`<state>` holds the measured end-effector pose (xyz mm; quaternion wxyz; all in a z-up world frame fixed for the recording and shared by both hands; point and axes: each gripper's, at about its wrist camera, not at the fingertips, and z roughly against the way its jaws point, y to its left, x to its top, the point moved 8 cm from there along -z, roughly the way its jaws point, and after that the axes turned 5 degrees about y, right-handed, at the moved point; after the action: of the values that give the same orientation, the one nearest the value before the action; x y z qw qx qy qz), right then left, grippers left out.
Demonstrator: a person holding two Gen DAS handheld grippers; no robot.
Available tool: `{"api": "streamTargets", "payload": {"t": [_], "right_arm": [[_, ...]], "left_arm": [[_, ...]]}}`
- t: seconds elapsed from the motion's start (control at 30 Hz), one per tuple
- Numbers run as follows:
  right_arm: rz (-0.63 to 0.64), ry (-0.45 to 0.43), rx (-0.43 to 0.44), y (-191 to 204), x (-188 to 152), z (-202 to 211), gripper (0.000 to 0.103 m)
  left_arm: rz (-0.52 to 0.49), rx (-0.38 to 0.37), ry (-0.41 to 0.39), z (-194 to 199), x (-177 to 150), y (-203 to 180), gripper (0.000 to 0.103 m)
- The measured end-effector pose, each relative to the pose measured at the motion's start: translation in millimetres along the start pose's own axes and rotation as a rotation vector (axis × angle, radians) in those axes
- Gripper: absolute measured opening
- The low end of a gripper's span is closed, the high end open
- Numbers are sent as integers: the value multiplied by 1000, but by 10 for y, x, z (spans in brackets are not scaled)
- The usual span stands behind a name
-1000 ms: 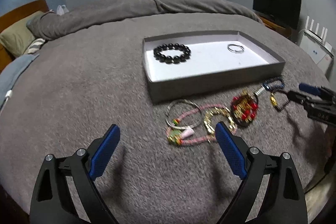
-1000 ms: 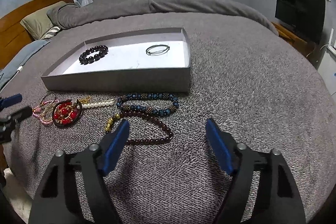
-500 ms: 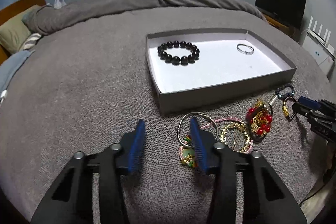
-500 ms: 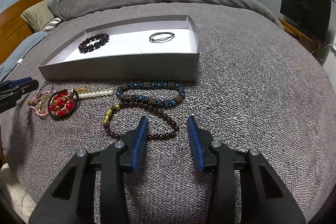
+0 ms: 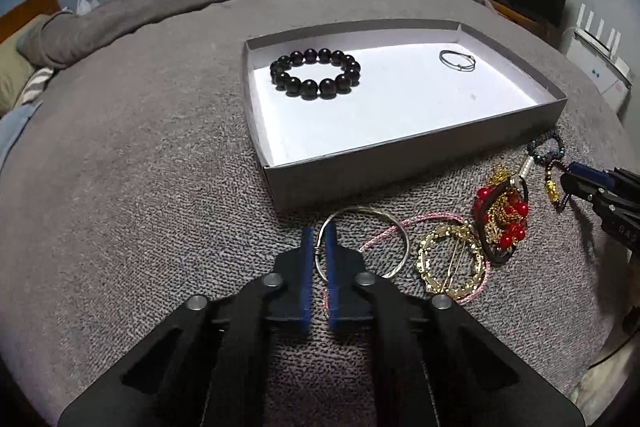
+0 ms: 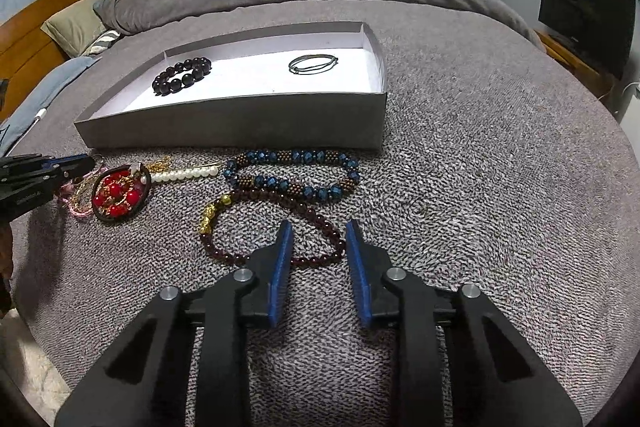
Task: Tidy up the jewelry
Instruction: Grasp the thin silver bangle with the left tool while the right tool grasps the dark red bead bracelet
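The silver bangle point(image 5: 362, 247) lay flat on the bed point(image 5: 140, 167), just in front of the grey tray point(image 5: 400, 163). Its near-left rim stood between the pads of the left claw point(image 5: 319, 251), whose jaws had just been closing and now pinched it. The tray lay straight ahead, beyond the bangle. The right claw point(image 6: 318, 251) had been narrowing astride the dark red bead strand point(image 6: 272, 227), pads not yet touching it.

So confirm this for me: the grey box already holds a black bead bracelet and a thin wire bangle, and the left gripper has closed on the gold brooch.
Not the gold brooch. The left wrist view shows the left gripper shut on the silver bangle beside it, on the bedcover. The rest stands: the grey box holds the black bead bracelet and the thin wire bangle.
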<state>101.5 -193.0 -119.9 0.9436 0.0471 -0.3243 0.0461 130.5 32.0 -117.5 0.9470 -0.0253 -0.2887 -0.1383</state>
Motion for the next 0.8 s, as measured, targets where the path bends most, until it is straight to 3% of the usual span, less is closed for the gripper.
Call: {"api": "streamTargets", "payload": {"t": [0.37,0.8], "right_arm": [[-20,-25,21,-42,8,97,6],[92,-232,-24,135,194,660,6]], "left_arm": [[28,-12,-95,374,50,18,5],[11,-37,-207,917,171,-72,5]]}}
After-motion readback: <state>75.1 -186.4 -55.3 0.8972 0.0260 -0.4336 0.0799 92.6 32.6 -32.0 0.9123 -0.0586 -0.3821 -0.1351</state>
